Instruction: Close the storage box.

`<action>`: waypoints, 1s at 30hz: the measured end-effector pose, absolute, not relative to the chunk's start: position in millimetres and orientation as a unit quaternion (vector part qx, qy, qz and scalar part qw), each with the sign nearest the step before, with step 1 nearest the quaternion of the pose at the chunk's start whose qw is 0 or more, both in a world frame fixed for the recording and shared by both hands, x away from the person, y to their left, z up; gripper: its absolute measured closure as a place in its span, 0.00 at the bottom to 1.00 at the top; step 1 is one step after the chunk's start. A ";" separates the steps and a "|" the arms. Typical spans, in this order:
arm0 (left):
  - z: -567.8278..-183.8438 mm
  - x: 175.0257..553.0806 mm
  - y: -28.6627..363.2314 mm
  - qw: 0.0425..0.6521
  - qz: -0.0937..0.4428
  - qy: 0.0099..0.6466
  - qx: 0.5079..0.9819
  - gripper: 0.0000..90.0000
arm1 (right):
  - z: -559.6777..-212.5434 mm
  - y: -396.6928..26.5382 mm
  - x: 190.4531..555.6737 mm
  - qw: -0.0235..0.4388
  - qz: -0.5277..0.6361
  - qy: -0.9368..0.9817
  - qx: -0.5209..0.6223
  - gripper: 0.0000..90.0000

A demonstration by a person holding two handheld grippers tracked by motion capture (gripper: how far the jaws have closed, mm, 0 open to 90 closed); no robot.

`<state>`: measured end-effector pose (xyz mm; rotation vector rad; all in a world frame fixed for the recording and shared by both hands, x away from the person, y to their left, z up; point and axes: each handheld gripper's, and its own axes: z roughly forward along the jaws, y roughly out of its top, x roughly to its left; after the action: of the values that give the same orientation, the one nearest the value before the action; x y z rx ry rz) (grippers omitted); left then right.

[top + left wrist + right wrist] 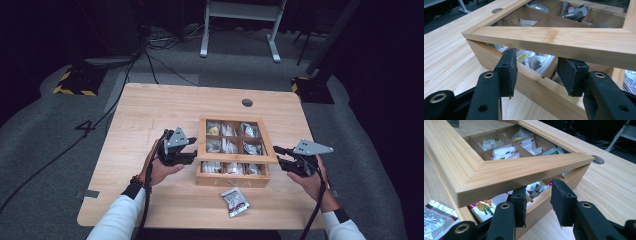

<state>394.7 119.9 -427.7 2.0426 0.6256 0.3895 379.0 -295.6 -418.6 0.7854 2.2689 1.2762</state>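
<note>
- Wooden box [232, 175] sits in the middle of the high view, on the light wood surface [150, 115]. It has 9 small parts inside, with little packets in them.
- Its lid [235, 159], a wood frame with a see-through middle, is lifted a bit at the near side. A gap shows under it in both gripper views.
- Left tool [194, 150] is just left of the box in the high view, held in the person's left hand [162, 170].
- In the left gripper view, the left tool's 2 black pads [509, 72] stand apart. They are in front of the box wall [536, 87], under the raised lid edge [554, 40]. They squeeze nothing, so the tool is open.
- Right tool [278, 156] is just right of the box, in the right hand [312, 182].
- In the right gripper view, its pads [562, 205] also stand apart by the box corner, under the lid corner [529, 172]. They pinch nothing, so it is open too.
- 1 loose packet [235, 201] lies flat on the surface, below the box in the high view, near the front edge.
</note>
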 end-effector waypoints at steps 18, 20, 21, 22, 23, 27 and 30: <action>-435.9 381.6 121.8 0.438 0.160 0.240 0.851 0.56 | -424.6 -306.6 366.7 0.207 0.443 0.826 0.281 0.73; -440.3 379.8 119.5 0.421 0.160 0.240 0.860 0.56 | -424.0 -309.6 365.6 0.201 0.456 0.820 0.283 0.74; -441.3 378.7 120.6 0.430 0.165 0.238 0.855 0.56 | -422.4 -311.3 365.1 0.196 0.465 0.815 0.284 0.74; -441.9 377.7 121.0 0.429 0.163 0.241 0.855 0.57 | -420.9 -312.0 364.5 0.197 0.468 0.814 0.282 0.74; -442.2 376.3 121.3 0.430 0.168 0.241 0.854 0.57 | -419.1 -312.1 363.4 0.199 0.469 0.814 0.279 0.74; -442.6 374.1 124.2 0.426 0.161 0.242 0.857 0.57 | -421.6 -309.9 361.4 0.191 0.463 0.820 0.275 0.75; -448.3 371.0 126.0 0.405 0.166 0.244 0.866 0.57 | -425.4 -308.1 360.9 0.188 0.457 0.826 0.272 0.75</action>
<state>371.0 126.0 -448.3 2.1848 0.6150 0.4193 360.9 -308.1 -425.4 0.7658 2.3222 1.2859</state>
